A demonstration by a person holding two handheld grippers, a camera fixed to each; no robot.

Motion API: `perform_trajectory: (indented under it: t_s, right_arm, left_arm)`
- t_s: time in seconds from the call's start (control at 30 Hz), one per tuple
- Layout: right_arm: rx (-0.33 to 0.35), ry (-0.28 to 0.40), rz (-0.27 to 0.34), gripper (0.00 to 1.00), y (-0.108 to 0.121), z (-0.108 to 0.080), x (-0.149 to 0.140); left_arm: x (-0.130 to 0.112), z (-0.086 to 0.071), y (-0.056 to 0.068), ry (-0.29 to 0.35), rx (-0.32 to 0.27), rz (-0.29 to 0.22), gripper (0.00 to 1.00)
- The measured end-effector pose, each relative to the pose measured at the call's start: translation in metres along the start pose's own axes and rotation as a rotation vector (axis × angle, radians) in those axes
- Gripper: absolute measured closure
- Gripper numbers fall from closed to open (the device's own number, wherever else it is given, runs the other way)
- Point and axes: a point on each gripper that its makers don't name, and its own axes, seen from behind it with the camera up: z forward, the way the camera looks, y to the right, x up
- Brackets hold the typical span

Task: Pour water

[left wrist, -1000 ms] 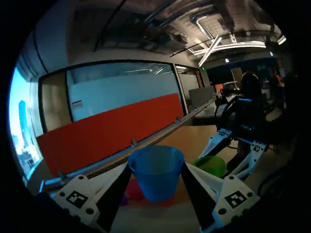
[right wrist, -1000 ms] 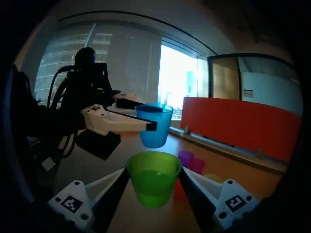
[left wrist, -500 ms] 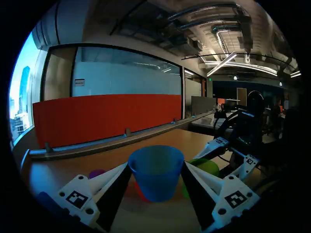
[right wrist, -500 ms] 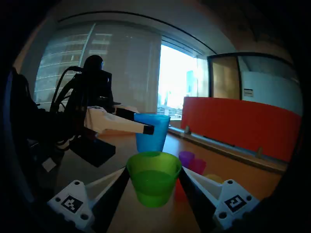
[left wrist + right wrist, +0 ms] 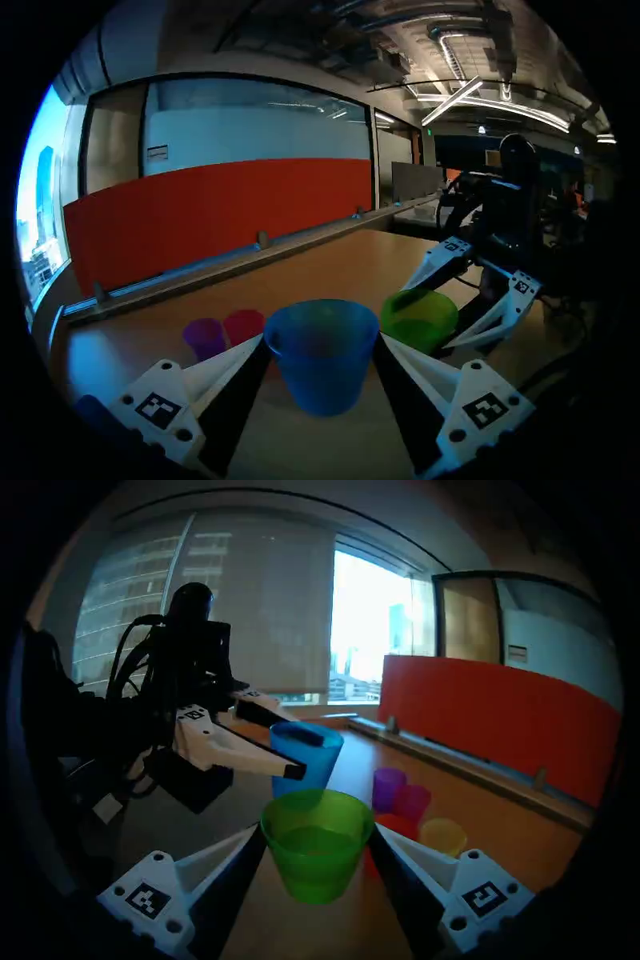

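Left gripper (image 5: 320, 350) has its jaws clamped on the sides of a blue cup (image 5: 322, 368), and the right gripper (image 5: 318, 838) has the same kind of squeeze on a green cup (image 5: 318, 858) - both cups upright or close to it, open end up. The green one looks partly filled with water, so I'd bet that's the pouring cup and the blue one is the receiver; I can't really tell if there's anything in the blue one. The two cups are near each other but not touching, low over the wooden counter (image 5: 352, 268) - can't say whether either base is actually resting on it. So to me this is the line-up step, nothing tipped yet. Next move probably calls for bringing the green rim up over the blue cup's mouth and then tilting slowly, with the left side holding steady so the stream doesn't miss. Just past them on the counter sit a purple cup (image 5: 203, 336), a pink cup (image 5: 243, 324) and a yellow cup (image 5: 442, 836), with a red partition (image 5: 216, 208) along the back edge.
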Motion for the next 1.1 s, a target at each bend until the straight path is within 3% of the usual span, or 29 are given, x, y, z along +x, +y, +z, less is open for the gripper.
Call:
perform_trajectory:
  t_s: [0.57,0.77,1.1]
  right_arm:
    - [0.023,-0.181,-0.013,0.09,0.018,-0.003,-0.048]
    - [0.019,-0.221,-0.005,0.09,0.028,0.001,-0.060]
    - [0.024,-0.287,-0.014,0.09,0.039,0.006,-0.083]
  left_arm:
    - [-0.063,0.016,-0.003,-0.167,-0.020,0.028,0.13]
    - [-0.079,0.024,-0.006,-0.216,-0.020,0.057,0.13]
    - [-0.098,0.032,-0.014,-0.264,-0.023,0.055,0.13]
